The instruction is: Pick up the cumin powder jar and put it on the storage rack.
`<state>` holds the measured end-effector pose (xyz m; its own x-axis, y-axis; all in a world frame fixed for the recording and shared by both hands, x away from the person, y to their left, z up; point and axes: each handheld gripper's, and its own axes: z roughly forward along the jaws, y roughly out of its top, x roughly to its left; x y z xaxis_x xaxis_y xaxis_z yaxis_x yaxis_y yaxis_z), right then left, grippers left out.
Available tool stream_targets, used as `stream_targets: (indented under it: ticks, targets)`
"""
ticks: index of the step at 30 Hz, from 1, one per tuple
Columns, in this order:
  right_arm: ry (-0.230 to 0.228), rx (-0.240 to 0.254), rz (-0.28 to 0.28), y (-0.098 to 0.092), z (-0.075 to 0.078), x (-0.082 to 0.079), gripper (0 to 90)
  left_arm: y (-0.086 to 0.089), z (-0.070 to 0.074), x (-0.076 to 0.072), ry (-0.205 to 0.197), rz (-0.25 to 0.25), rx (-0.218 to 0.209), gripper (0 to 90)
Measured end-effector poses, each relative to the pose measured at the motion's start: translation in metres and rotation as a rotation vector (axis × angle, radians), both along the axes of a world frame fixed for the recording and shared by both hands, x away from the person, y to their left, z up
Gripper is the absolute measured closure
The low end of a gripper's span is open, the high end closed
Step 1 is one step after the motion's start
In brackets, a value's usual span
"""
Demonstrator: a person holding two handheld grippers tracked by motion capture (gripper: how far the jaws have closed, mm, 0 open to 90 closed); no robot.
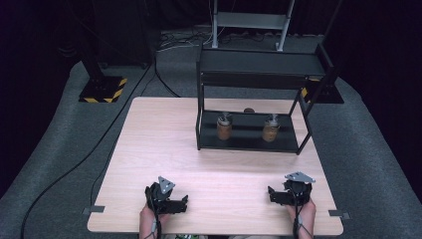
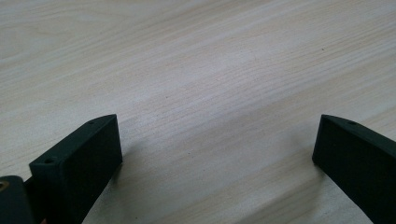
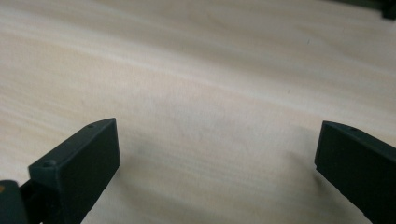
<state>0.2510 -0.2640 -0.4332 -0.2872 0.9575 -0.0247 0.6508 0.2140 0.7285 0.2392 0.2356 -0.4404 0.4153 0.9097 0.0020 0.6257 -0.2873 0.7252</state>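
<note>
left gripper (image 2: 217,144): jaws spread wide, nothing between them
jaws: black, blocky, one at lower left, one at lower right, a small hole in each top face
table (image 2: 196,70): pale wood, grain running diagonally, bare between jaws
height: jaws low over table, soft shadows under both
glare: mild bright patch mid-frame

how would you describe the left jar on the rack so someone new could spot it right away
On the far side of the wooden table stands a black metal rack with two shelves. Two small jars of brownish stuff sit on its bottom shelf. The left jar is the one nearer the rack's left legs, with the right jar standing apart from it, nearer the right end.
</note>
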Motion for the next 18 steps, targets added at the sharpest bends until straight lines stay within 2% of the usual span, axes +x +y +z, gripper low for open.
stream_targets:
  ticks: [2,4,9,18]
  targets:
    - [-0.018,0.003,0.003,-0.0004,-0.0013,-0.0041,0.0,0.0006,0.0001,0.0005,0.003,-0.001,-0.002,1.0]
    - [-0.007,0.002,0.002,-0.0009,-0.0017,-0.0021,0.0,0.0005,0.0000,0.0003,0.002,-0.002,-0.002,1.2]
    - [-0.026,0.011,-0.005,-0.0018,-0.0038,-0.0056,0.0,-0.0005,-0.0001,-0.0009,-0.004,-0.002,0.004,1.2]
    - [-0.032,-0.018,-0.018,0.0056,-0.0039,-0.0075,0.0,-0.0006,-0.0002,-0.0010,-0.005,-0.002,0.004,1.3]
